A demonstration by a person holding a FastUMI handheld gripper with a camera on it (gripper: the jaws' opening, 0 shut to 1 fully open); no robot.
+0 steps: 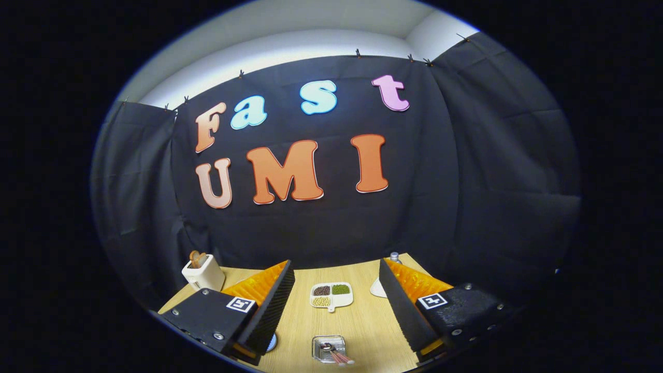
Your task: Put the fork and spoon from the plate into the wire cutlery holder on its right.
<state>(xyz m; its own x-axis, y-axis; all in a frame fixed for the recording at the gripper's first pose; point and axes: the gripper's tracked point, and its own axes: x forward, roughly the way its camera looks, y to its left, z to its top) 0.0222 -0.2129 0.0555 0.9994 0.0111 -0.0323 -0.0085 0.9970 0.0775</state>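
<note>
The black-and-orange two-finger tool (336, 305) hangs over the pale wooden surface (362, 321), fingers wide apart and empty. Between them, close below, sits the wire cutlery holder (328, 348) with pink-handled utensils (339, 356) inside.

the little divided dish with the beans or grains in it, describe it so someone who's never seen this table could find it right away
On the wooden table, look between the open gripper's two fingers and slightly beyond their tips. There lies a small white divided dish with a short handle tab. Unlike the white toaster far left or the wire cutlery holder nearer the camera, it holds dark brown, green and pale yellow fillings.
</note>
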